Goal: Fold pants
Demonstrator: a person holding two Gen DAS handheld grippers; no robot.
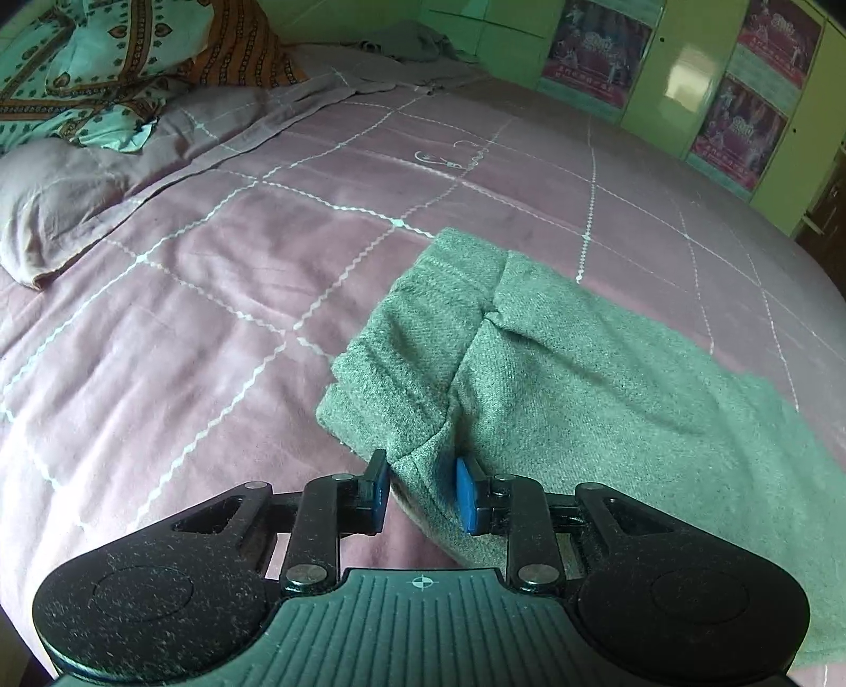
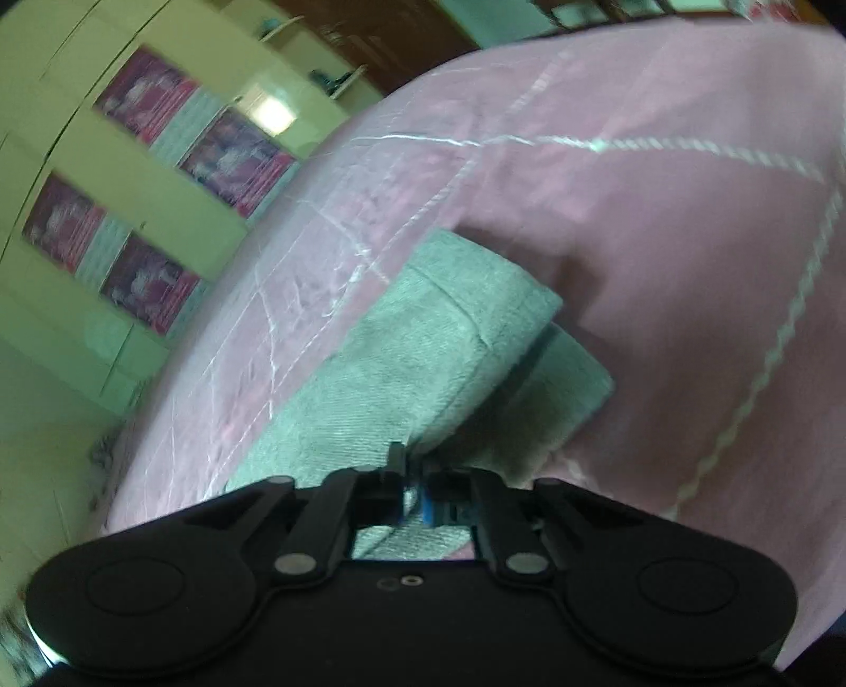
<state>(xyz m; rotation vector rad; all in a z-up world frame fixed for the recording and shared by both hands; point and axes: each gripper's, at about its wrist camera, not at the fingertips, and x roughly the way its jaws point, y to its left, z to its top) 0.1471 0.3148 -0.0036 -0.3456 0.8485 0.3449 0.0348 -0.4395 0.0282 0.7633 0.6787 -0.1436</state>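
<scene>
Grey-green pants [image 1: 581, 380] lie on a pink bedspread [image 1: 211, 317]. In the left wrist view my left gripper [image 1: 423, 491] sits at their near edge. A raised ridge of the cloth fills the narrow gap between its blue pads [image 1: 466, 497], which press on it. In the blurred right wrist view the pants [image 2: 423, 343] run away from me as a long strip. One layer is lifted above another, with a shadow beneath it. My right gripper [image 2: 415, 491] has its jaws together on the near edge of that lifted layer.
A pink pillow [image 1: 63, 201] and a crumpled teal-and-orange patterned cloth [image 1: 106, 63] lie at the far left of the bed. More grey cloth [image 1: 407, 45] lies at the far side. Green cabinets [image 2: 106, 211] with posters stand beyond the bed's edge.
</scene>
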